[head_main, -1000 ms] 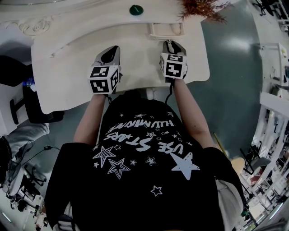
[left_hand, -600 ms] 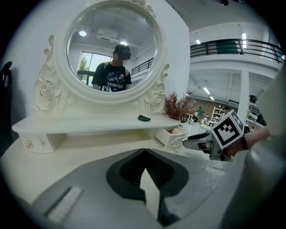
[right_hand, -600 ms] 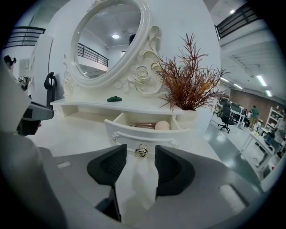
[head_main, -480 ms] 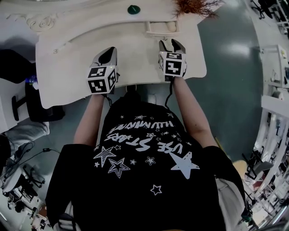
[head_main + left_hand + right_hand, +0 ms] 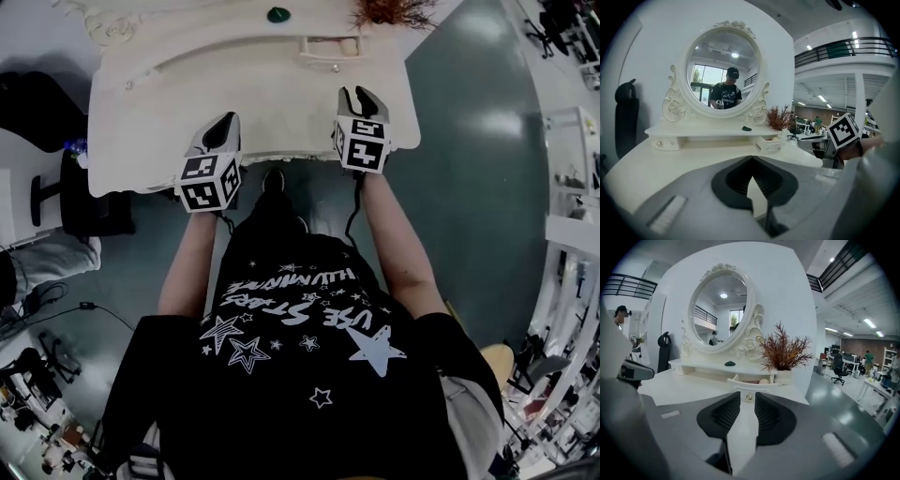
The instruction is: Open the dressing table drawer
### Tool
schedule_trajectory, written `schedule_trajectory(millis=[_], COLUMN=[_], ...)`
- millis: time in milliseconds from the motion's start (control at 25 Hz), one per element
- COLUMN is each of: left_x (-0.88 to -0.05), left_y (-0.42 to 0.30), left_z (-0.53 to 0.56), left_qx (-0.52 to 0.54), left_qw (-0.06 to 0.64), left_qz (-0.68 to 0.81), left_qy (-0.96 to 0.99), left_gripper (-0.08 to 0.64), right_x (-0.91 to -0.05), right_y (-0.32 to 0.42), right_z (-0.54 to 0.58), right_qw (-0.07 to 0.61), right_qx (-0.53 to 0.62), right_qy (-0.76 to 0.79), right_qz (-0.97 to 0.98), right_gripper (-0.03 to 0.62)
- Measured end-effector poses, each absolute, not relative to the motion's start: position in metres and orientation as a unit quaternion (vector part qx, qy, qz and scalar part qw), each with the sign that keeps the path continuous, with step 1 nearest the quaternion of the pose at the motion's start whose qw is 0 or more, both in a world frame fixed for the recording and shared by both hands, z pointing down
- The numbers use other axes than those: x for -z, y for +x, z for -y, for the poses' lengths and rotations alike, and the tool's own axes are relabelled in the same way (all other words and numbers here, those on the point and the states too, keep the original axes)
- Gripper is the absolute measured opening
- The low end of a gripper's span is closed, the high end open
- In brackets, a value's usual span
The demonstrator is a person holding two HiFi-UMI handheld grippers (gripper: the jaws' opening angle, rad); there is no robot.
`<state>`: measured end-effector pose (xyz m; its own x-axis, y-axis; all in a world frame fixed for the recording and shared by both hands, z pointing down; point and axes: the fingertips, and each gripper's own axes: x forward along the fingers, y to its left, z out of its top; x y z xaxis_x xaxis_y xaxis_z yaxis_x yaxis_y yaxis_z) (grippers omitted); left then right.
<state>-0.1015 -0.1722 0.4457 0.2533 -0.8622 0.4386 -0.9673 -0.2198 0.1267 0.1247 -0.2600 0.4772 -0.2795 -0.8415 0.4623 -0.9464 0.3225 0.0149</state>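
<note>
The white dressing table [image 5: 178, 84] has a small right-hand drawer [image 5: 328, 45] that stands pulled out, with small items inside; it shows too in the left gripper view [image 5: 771, 143] and straight ahead in the right gripper view [image 5: 751, 384]. My left gripper [image 5: 225, 120] hangs over the table's front edge, jaws shut and empty [image 5: 752, 159]. My right gripper [image 5: 361, 94] is well short of the drawer knob [image 5: 749, 397]. It is open by a narrow gap [image 5: 744, 395]; its jaws have just been closing with nothing between them.
An oval mirror [image 5: 722, 70] rises behind the shelf. A dried red plant [image 5: 783, 352] stands right of the drawer and a small green object [image 5: 278, 15] lies on the shelf. A black chair [image 5: 56, 187] is at the left. My foot [image 5: 272, 180] is under the front edge.
Both grippers have drawn back from over the tabletop to its front edge and risen a little. The drawer stays pulled out.
</note>
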Motion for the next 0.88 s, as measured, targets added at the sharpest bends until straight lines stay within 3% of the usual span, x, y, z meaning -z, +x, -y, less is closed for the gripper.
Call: schedule_trajectory(millis=[240, 880], left_x=[-0.446, -0.436], left_y=[-0.105, -0.116], left_z=[0.126, 0.058], left_qx=[-0.139, -0.121], left_qw=[0.197, 0.199], left_qz=[0.611, 0.597], left_qy=[0.754, 0.768], left_gripper=[0.000, 0.000], right_x=[-0.467, -0.442], right_y=[0.123, 0.114], right_z=[0.225, 0.146], right_qw=[0.185, 0.191], right_qx=[-0.129, -0.117], right_qy=[0.558, 0.554], right_qz=[0.799, 0.802], right_gripper=[0.026, 0.025])
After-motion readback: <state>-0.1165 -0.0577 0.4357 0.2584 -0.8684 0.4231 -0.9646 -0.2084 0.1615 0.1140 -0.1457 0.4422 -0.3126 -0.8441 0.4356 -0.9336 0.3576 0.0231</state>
